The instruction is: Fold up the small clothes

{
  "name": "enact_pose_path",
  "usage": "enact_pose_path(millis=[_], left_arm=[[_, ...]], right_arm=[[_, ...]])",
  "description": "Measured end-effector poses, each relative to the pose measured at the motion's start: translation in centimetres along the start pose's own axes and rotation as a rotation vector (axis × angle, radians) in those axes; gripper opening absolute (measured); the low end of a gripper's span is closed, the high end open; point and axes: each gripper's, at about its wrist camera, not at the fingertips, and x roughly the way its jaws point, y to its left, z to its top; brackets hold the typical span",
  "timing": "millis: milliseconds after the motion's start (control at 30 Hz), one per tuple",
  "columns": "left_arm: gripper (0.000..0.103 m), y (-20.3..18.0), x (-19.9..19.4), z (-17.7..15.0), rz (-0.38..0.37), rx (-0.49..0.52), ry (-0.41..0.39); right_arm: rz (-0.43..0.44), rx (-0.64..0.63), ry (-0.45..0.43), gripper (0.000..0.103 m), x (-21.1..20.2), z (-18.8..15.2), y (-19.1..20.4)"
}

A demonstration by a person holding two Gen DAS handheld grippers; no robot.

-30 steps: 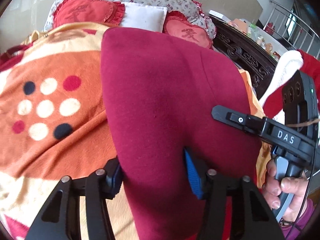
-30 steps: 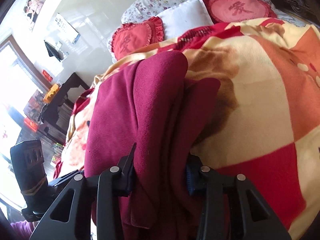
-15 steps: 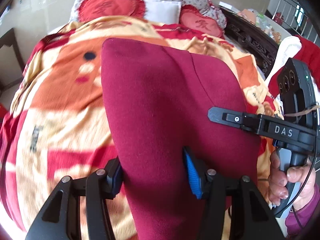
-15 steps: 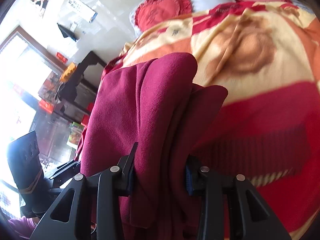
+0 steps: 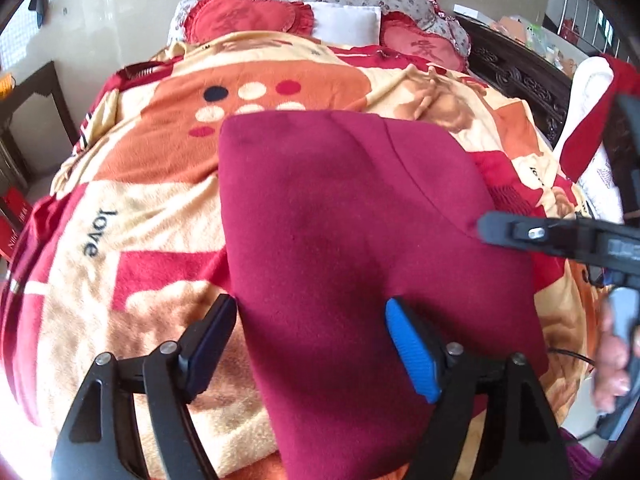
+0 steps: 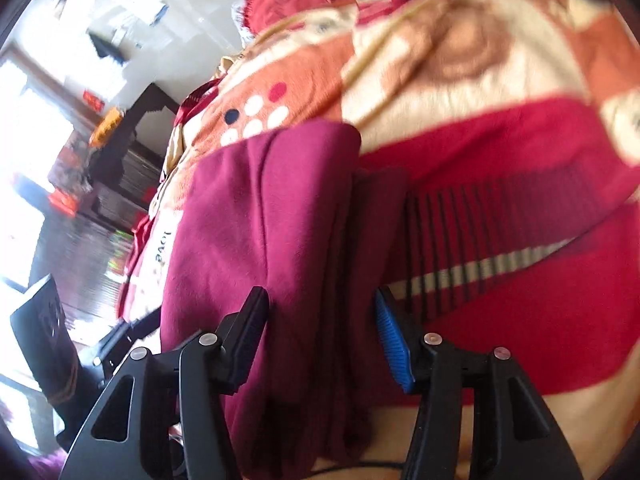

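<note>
Left tool [image 5: 310, 340]: we have just been spreading its jaws. The maroon garment [image 5: 360, 220] sits between them, but the left pad stands clear of the cloth and the blue right pad [image 5: 412, 354] at most brushes it, so we read this side as released.

Garment: folded into a thick slab, lying on the patterned fleece blanket [image 5: 140, 208] of the bed, near its foot edge. Its far fold edge is straight and sits just below the dotted patch. The top face is smooth.

Right tool [image 6: 320, 340]: same story, its jaws have just been widening. The stacked layer edges of the garment [image 6: 280, 220] run between the pads. The view is blurred, but there looks to be a gap on the blue side, so released here too. The person's hand [image 5: 616, 360] on the right tool's handle shows at the edge of the left view.

Step, as we judge it: set-down of a finished fold, release in progress on both sides.

Next: we back both tools straight out toward us without snagging the layers, check that the stack holds its shape, then either make one more fold or move on to the next piece.
</note>
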Motion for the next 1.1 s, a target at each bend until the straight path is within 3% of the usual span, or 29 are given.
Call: enact_pose_path(millis=[133,233,433,500,633,1000,1100], left_arm=[[0.084,0.4,-0.4,0.3,0.01,-0.013,-0.002],[0.084,0.5,-0.6,0.4,0.024,-0.013,-0.006],[0.084,1.0,-1.1,0.2,0.031,-0.038,-0.014],[0.084,1.0,-1.4,0.1,0.031,-0.044,-0.015],[0.084,1.0,-2.3,0.1,0.031,-0.045,-0.037],[0.085,0.4,-5.2,0.2,0.009,-0.05,-0.12],[0.09,0.0,-5.6,0.2,-0.003,-0.047,-0.126]], right_arm=[[0.006,-0.128,-0.064,0.034,-3.2,-0.4,3.2],[0.022,-0.219,-0.066,0.033,-3.9,-1.3,5.4],[-0.167,-0.37,0.029,0.028,0.0,-3.8,6.6],[-0.225,-0.369,0.044,0.028,0.9,-4.8,5.7],[-0.24,-0.374,0.029,0.028,0.1,-5.3,5.7],[-0.206,-0.206,0.016,0.028,-5.5,-6.5,4.6],[-0.204,-0.187,-0.013,0.03,-6.5,-6.4,4.7]])
